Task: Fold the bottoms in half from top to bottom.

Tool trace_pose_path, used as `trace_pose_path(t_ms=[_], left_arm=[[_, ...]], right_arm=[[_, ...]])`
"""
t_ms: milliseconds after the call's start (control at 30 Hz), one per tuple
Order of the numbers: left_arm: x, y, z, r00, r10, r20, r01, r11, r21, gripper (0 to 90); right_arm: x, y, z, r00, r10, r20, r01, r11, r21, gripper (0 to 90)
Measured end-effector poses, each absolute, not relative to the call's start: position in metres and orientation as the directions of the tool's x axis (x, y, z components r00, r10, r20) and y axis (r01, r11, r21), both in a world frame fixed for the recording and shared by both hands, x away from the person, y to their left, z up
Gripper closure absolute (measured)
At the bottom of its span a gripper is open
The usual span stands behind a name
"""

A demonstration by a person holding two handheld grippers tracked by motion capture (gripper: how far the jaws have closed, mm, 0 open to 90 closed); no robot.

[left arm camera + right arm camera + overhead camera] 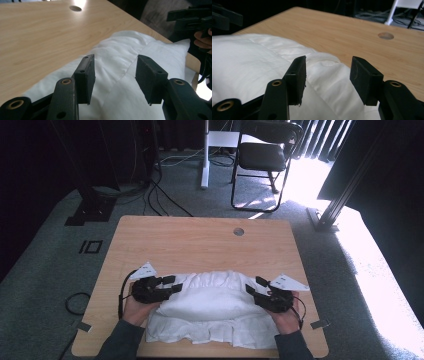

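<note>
A plump white pillow (207, 300) lies across the near half of the wooden table (200, 240), with a flatter ruffled white layer spread under its near side. My left gripper (172, 284) hovers at the pillow's left end with its jaws apart; in the left gripper view (115, 72) the white fabric (120, 50) lies beyond and below the pads, untouched. At the pillow's right end my right gripper (255, 286) also stands open, and in the right gripper view (328, 72) nothing is pinched between the pads over the fabric (249, 57).
A round cable hole (238, 231) sits near the table's far edge. Beyond the table stand a black folding chair (265, 155) and a white stand leg (204, 155), with cables on the carpet. The table's right edge is close to the right hand.
</note>
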State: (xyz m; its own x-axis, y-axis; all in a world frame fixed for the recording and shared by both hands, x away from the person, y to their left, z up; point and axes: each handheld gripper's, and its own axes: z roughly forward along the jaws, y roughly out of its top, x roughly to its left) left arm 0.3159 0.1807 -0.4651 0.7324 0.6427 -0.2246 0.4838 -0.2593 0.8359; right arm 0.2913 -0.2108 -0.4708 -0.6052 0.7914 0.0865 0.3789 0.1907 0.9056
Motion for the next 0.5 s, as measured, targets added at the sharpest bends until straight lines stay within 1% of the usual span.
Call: trace_pose_path(t_ms=[67, 167, 233, 267, 333, 500], left_arm=[[0.318, 0.174, -0.474, 0.73, 0.638, -0.247, 0.507, -0.262, 0.821, 51.1], [0.315, 0.168, -0.487, 0.726, 0.64, -0.252, 0.527, -0.282, 0.802, 51.2], [0.315, 0.168, -0.487, 0.726, 0.64, -0.252, 0.527, -0.282, 0.802, 51.2], [0.309, 0.169, -0.497, 0.725, 0.643, -0.247, 0.534, -0.299, 0.791, 51.2], [0.304, 0.169, -0.503, 0.722, 0.65, -0.237, 0.54, -0.315, 0.78, 51.3], [0.287, 0.17, -0.516, 0.725, 0.661, -0.194, 0.537, -0.366, 0.76, 51.3]], right_arm=[[0.296, -0.199, -0.475, -0.601, 0.794, 0.092, 0.396, 0.195, 0.897, 44.6], [0.3, -0.184, -0.488, -0.594, 0.802, 0.055, 0.405, 0.239, 0.883, 44.1], [0.299, -0.181, -0.494, -0.598, 0.799, 0.057, 0.416, 0.249, 0.875, 43.8], [0.296, -0.177, -0.505, -0.595, 0.802, 0.052, 0.433, 0.265, 0.862, 42.9], [0.292, -0.177, -0.515, -0.599, 0.798, 0.059, 0.451, 0.275, 0.849, 42.8], [0.277, -0.182, -0.528, -0.598, 0.797, 0.083, 0.482, 0.275, 0.832, 42.3]])
